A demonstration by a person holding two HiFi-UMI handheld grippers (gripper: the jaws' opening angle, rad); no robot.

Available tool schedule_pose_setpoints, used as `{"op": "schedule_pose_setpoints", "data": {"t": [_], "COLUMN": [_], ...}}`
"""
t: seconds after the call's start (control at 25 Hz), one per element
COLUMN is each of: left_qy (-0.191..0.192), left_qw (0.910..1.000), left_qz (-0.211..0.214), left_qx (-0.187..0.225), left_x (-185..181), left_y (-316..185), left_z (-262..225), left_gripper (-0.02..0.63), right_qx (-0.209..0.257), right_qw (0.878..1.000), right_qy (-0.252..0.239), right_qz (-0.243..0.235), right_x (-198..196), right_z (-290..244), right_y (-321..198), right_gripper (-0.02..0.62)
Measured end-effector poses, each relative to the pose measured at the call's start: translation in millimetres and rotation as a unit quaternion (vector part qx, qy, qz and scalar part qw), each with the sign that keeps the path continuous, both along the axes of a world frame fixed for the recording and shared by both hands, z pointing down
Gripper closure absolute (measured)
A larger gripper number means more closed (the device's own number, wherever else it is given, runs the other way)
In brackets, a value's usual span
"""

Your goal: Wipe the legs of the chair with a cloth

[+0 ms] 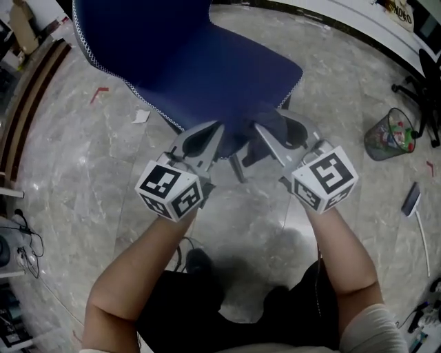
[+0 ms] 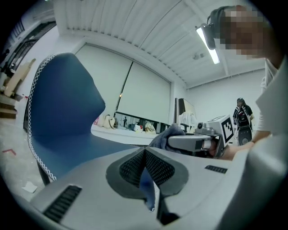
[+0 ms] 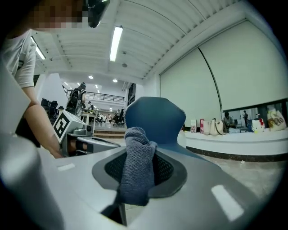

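Observation:
The blue chair stands just ahead of me, its seat over both gripper tips in the head view. A grey chair leg shows under the seat between the grippers. My right gripper is shut on a grey-blue knitted cloth, which bunches up above the jaws and hangs below them. The cloth sits under the seat's front edge. My left gripper is beside it, jaws closed tip to tip with nothing held. Each gripper view shows the other gripper alongside, level with it.
A wire waste bin stands on the marble floor to the right. A paper scrap and a red tape mark lie left of the chair. A white counter runs along the back; cables lie at far left.

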State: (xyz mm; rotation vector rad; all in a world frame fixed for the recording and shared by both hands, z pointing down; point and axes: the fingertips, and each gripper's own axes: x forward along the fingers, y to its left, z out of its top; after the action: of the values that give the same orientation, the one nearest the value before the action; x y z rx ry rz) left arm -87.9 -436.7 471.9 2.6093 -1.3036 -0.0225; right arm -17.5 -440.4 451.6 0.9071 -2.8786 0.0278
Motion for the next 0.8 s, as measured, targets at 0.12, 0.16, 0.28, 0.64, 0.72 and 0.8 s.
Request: {"op": "schedule_pose_setpoints", "data": {"t": [0.12, 0.16, 0.28, 0.64, 0.72, 0.8], "left_qy": [-0.016, -0.023, -0.021, -0.008, -0.008, -0.002], "left_qw": [0.9996, 0.9992, 0.9989, 0.9996, 0.9996, 0.9995], "left_qz": [0.014, 0.02, 0.023, 0.016, 0.016, 0.017], "left_qx": [0.018, 0.027, 0.033, 0.022, 0.023, 0.027], "left_x": [10, 14, 17, 6, 4, 3], "left_y": [5, 7, 7, 0, 1, 3], "left_z": [-8, -11, -12, -5, -5, -9], "left_gripper": [0.6, 0.6, 0.6, 0.6, 0.6, 0.6], "right_qx": [0.015, 0.021, 0.03, 0.024, 0.024, 0.029], "right_qw": [1.0, 1.0, 1.0, 1.0, 1.0, 1.0], "right_qy": [0.0, 0.0, 0.0, -0.007, -0.006, -0.002], "right_qz": [-0.001, 0.0, 0.004, 0.007, 0.008, 0.008], "right_x": [-1, -1, -1, 1, 1, 0], "right_z": [-8, -11, -16, -15, -14, -13], "right_y": [-1, -2, -5, -8, -8, -6], "right_gripper": [0.497, 0.497, 0.498, 0.499, 0.499, 0.499]}}
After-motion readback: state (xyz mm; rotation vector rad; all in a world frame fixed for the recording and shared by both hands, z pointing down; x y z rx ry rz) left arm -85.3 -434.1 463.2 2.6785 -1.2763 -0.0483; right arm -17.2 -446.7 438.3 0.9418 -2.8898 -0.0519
